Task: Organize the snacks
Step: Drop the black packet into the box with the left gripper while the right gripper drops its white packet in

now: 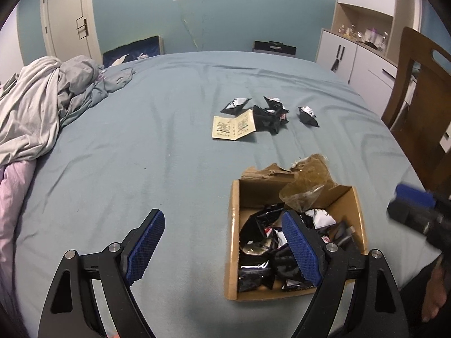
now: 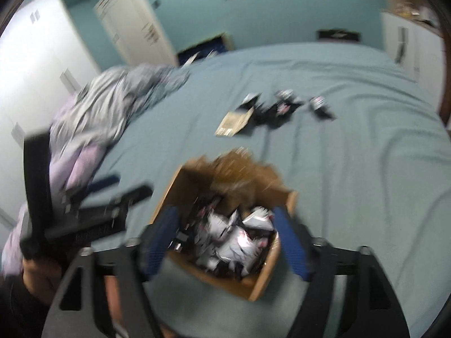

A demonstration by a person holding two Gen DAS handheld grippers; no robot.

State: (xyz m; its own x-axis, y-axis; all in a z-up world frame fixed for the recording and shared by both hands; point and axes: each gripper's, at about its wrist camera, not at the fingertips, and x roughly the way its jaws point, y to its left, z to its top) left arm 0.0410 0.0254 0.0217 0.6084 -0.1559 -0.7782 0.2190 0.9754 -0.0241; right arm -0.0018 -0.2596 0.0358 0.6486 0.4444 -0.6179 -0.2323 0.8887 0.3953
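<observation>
Snack packets [image 1: 270, 242] sit piled in the cardboard box [image 1: 234, 225] right below our right gripper [image 2: 225, 242], whose jaws stand spread over the box's near corner with nothing pinched between them, so it reads as released; the right view is blurred, and we judge the box is the collection spot. Ahead of both grippers, well beyond the box, four or so loose black packets [image 1: 269, 112] lie on the bed [image 1: 141, 140] beside a tan leaflet [image 1: 232, 126] — likely what is left to gather. Our left gripper [image 1: 222, 242] hangs just left of the box, its right finger overlapping the box in view, jaws wide and empty, probably ready for the next pick. A crumpled clear wrapper [image 1: 307, 186] sticks up from the box's far side by its torn flap. Far left of the grippers, bunched grey bedding [image 1: 42, 107]; far right, a wooden chair [image 1: 417, 90].
</observation>
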